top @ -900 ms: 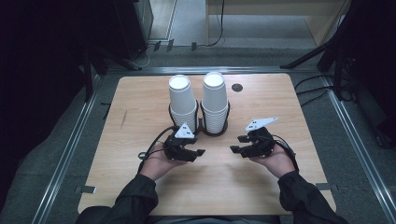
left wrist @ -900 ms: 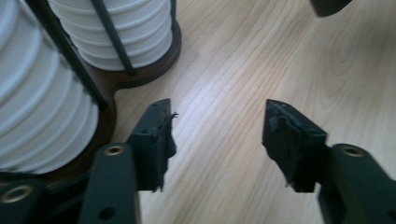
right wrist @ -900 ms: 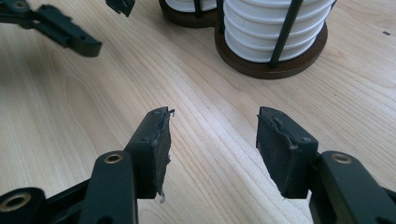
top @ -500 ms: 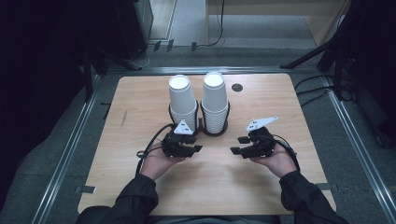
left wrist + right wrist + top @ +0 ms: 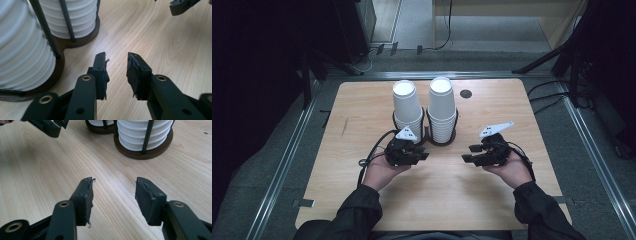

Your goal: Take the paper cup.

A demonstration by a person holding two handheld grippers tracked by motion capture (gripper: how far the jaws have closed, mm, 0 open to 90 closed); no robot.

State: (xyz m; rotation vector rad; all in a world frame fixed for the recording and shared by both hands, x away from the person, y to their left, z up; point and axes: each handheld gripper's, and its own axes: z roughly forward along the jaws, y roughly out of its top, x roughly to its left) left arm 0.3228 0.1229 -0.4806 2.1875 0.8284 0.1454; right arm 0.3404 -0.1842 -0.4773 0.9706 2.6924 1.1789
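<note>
Two stacks of white paper cups, the left stack (image 5: pixel 407 102) and the right stack (image 5: pixel 442 106), stand upside down in a dark brown holder (image 5: pixel 426 133) with thin black rods, at the middle of the wooden table (image 5: pixel 357 120). My left gripper (image 5: pixel 422 155) lies low just in front of the left stack and points right. Its jaws stand a little apart over bare wood (image 5: pixel 116 56), with the cup stack (image 5: pixel 22 55) close at the left. My right gripper (image 5: pixel 468 153) points left toward it, jaws apart and empty (image 5: pixel 113 181), the holder (image 5: pixel 150 152) beyond them.
A small black round disc (image 5: pixel 466 93) sits on the table behind the right stack. Bare wood lies between the two grippers and along the table's front. Metal rails border the table, and cables lie on the floor at the right (image 5: pixel 552 97).
My left gripper has edged slightly back toward the cup holder. The right gripper and the cups have kept still.
</note>
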